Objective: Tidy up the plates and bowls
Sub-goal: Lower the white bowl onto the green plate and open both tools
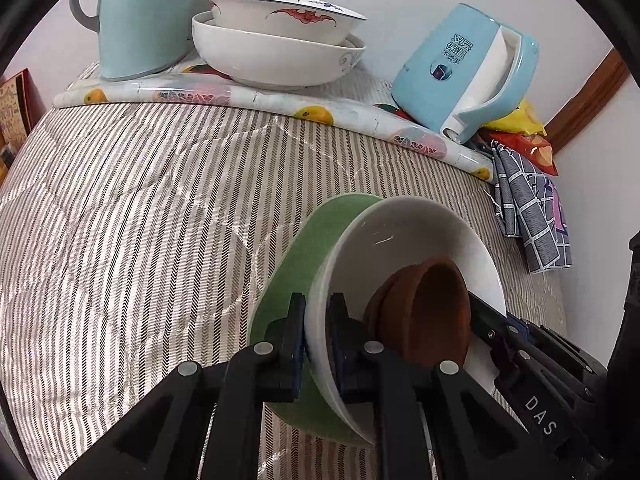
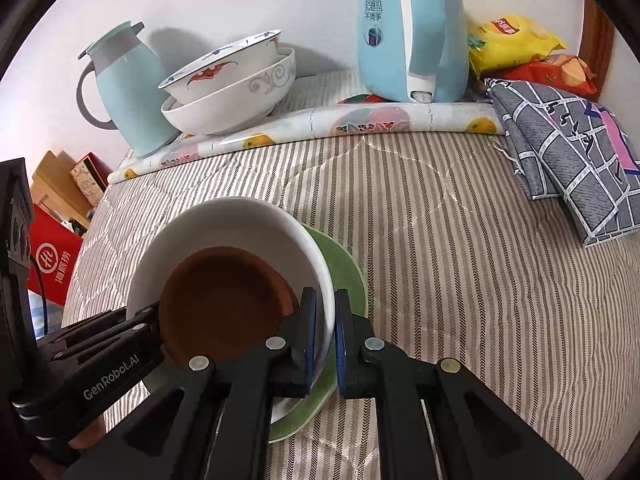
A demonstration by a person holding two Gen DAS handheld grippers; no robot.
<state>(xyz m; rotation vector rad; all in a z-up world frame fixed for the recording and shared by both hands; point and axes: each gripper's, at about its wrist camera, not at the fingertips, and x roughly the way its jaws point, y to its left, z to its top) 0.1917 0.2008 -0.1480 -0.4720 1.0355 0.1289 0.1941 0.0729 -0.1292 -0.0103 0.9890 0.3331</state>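
Note:
A white bowl [image 1: 400,232] [image 2: 224,224] holds two nested brown bowls [image 1: 436,312] [image 2: 224,300] and sits over a green plate [image 1: 312,248] [image 2: 344,264] on the striped quilt. My left gripper [image 1: 318,336] is shut on the white bowl's near rim, one finger inside and one outside. My right gripper [image 2: 325,332] is shut on the opposite rim in the same way. Each gripper's fingers [image 1: 486,320] [image 2: 144,316] show in the other's view at the bowl's far side. Whether the plate's underside rests on the quilt is hidden.
At the back, a bat-patterned bowl [image 1: 280,12] [image 2: 224,68] is nested in a larger white bowl [image 1: 276,60] on a fruit-print mat [image 1: 280,100]. A pale blue jug [image 2: 128,88], a blue kettle [image 1: 460,68] [image 2: 408,28], snack bags [image 2: 512,36] and a folded grey cloth [image 2: 568,168] flank them.

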